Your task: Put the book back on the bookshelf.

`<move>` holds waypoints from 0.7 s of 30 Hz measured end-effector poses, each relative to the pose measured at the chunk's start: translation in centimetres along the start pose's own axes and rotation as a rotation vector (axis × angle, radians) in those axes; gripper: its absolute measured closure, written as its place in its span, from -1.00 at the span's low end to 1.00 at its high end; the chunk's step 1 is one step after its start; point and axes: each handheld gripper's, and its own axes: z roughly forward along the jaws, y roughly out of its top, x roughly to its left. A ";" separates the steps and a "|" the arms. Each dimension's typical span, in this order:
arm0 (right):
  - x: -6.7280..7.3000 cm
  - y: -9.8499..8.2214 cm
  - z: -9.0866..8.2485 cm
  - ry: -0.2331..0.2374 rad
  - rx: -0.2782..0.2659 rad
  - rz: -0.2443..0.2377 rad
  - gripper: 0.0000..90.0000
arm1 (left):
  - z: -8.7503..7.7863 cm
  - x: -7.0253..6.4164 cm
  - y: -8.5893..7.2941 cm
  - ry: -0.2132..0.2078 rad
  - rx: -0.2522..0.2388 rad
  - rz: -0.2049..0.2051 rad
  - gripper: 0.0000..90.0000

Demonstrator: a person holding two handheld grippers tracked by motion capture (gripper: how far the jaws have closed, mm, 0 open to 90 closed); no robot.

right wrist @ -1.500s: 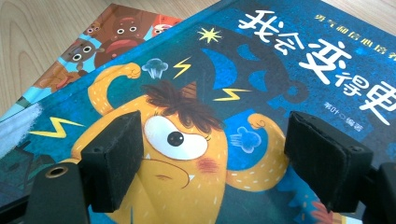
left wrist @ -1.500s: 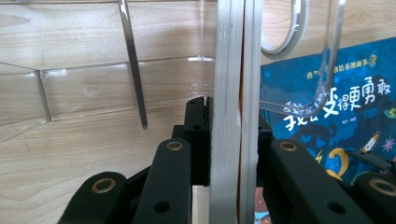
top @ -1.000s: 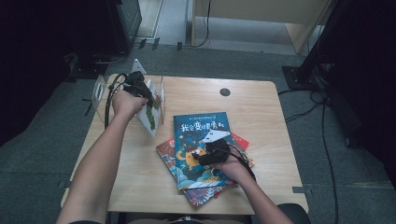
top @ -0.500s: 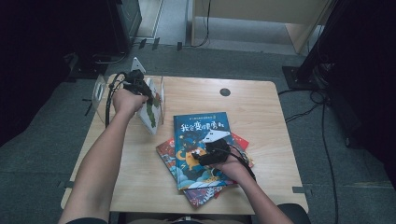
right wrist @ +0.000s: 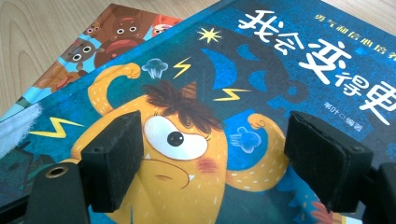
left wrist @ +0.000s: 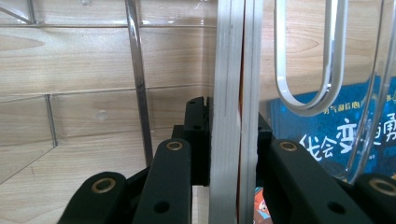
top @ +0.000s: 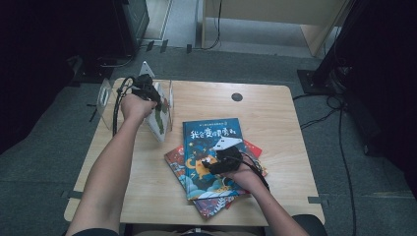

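Note:
My left gripper (top: 147,93) (left wrist: 231,135) is shut on the top edge of a thin upright book (top: 160,118) (left wrist: 231,70), which stands inside a clear acrylic book stand (top: 105,96) at the table's far left. In the left gripper view both pads press on the book's pale edge. My right gripper (top: 219,160) (right wrist: 212,158) rests open just over a blue picture book (top: 211,142) (right wrist: 280,70) with a yellow monster on its cover. Nothing sits between its pads (right wrist: 116,154). The blue book tops a small pile of other books (top: 174,157) (right wrist: 107,32).
The wooden table (top: 275,113) has a round cable hole (top: 237,97) near its far edge. A clear divider with a rounded cut-out (left wrist: 306,70) of the stand lies close to the right of the held book. Dark equipment and cables surround the table on the floor.

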 end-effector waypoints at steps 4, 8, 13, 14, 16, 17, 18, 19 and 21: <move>0.0 0.0 0.0 0.000 0.000 0.000 -0.56 | 0.1 -0.1 0.1 -0.002 0.001 -0.004 0.72; 0.0 0.0 0.0 0.000 0.000 0.000 -0.56 | 0.2 -0.3 0.2 0.000 0.001 0.005 0.72; 0.0 0.0 0.0 0.000 0.000 0.000 -0.56 | 0.6 -0.3 0.4 0.006 0.005 0.000 0.72; 0.0 0.0 0.0 0.000 0.000 0.000 -0.56 | 0.6 -0.4 0.5 0.006 0.006 0.003 0.72; 0.0 0.0 0.0 0.000 0.000 0.000 -0.56 | 0.6 -0.5 0.5 0.005 0.001 -0.003 0.72; 0.0 0.0 0.0 0.001 0.000 0.000 -0.56 | 0.5 -0.5 0.5 0.005 0.003 0.003 0.72; 0.0 0.0 0.0 0.000 0.000 0.000 -0.56 | 0.6 -0.5 0.6 0.006 0.001 0.002 0.72; 0.0 0.0 0.0 0.000 0.000 0.000 -0.56 | 0.6 -0.6 0.6 0.009 0.004 0.003 0.72; 0.0 0.0 0.0 0.000 0.000 0.000 -0.56 | 0.7 -0.6 0.7 0.011 0.003 0.001 0.72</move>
